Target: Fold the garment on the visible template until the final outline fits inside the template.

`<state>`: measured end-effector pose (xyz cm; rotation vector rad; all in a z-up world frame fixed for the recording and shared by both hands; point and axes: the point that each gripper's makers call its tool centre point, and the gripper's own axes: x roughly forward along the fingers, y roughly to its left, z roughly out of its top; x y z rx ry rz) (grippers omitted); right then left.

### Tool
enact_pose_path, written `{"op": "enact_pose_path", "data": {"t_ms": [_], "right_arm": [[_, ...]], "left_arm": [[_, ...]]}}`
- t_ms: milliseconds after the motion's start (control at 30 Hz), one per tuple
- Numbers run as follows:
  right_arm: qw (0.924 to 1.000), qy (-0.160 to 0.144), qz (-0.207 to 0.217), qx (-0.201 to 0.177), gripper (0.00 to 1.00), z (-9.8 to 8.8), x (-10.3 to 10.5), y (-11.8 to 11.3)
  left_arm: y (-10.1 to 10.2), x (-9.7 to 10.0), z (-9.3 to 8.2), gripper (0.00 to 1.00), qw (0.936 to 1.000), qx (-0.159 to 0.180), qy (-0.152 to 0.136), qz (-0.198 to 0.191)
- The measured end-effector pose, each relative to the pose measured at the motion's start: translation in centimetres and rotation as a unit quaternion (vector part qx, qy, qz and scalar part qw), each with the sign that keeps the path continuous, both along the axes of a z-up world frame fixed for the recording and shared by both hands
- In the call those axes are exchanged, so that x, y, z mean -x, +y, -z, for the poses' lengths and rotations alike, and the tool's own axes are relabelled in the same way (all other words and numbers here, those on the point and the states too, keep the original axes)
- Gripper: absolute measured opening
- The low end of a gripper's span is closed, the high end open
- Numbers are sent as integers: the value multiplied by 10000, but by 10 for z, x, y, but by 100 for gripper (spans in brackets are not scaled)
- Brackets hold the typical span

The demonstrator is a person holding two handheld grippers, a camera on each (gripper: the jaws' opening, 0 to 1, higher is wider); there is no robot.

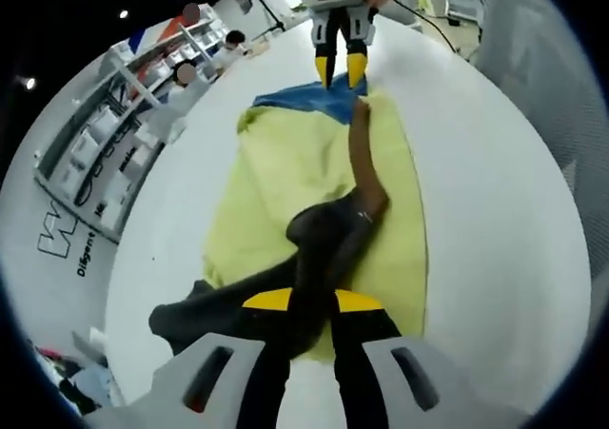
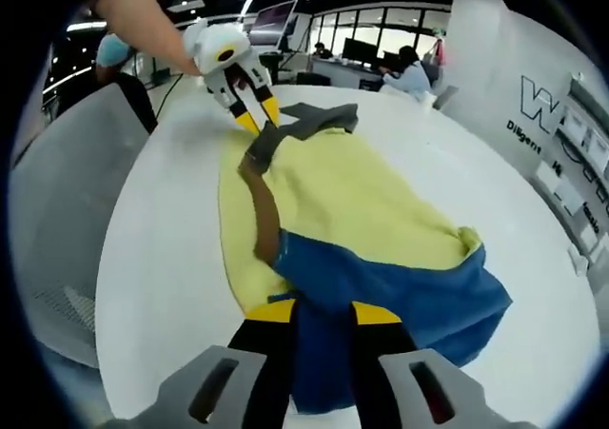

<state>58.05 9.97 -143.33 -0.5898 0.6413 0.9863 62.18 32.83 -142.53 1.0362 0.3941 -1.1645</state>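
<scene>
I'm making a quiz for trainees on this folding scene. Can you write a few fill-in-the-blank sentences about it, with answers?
1. The garment lying on the white table is mostly ____ in colour.
2. The right gripper is shut on the garment's ____ end.
3. The left gripper is shut on the garment's dark ____ end.
4. A ____ strip runs along the garment between the two ends.

Missing words: yellow; blue; grey; brown

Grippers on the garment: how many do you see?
2. The left gripper is shut on the garment's dark end; the right gripper is shut on its blue end.
</scene>
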Motion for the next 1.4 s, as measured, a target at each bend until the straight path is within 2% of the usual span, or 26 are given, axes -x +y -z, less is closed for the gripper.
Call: {"op": "enact_pose_path", "data": {"t_ms": [33, 300, 433, 567, 667, 767, 833, 900, 967, 1167, 1300, 1333, 1400], "right_arm": [[9997, -26, -130, 221, 16, 4, 0, -2], [9948, -274, -419, 893, 9, 12, -7, -16], [9938, -360, -472, 940, 9, 11, -11, -15], [9930, -430, -554, 955, 7, 9, -14, -12], [9928, -419, -600, 947, 1, 9, -14, -10], [9929, -424, -598, 939, 0, 9, -15, -10], [9928, -418, -604, 941, 0, 9, -15, -11], [9928, -428, -605, 940, 0, 9, -15, -12], [9931, -425, -590, 923, 0, 8, -15, -12], [9941, -462, -574, 801, 0, 5, -16, -10], [9933, -442, -623, 869, 9, 9, -15, -10], [9923, -473, -669, 927, 9, 10, -15, -11], [9919, -475, -718, 934, 1, 11, -15, -10]], "left_arm": [[1, -1, 0, 21, 10000, -13, -14, 0], [10, 0, -2, 22, 10000, -34, -24, -25], [8, 5, -2, 22, 9999, -88, -70, 113], [1, 8, -7, 22, 9987, -127, -301, 387], [-3, 13, -1, 21, 9973, -245, -285, 635], [-2, 16, 8, 20, 9947, -471, -281, 875], [-1, 12, 8, 20, 9927, -647, -438, 923], [-3, 12, 4, 20, 9928, -606, -459, 929], [-5, 8, 1, 19, 9903, -706, -659, 1004], [-14, 9, -6, 17, 9920, -464, -615, 1004], [-15, 7, -7, 9, 9942, -398, -482, 881], [-16, 6, -10, 9, 9950, -330, -487, 803], [-15, 1, -12, 9, 9961, -244, -466, 708]]}}
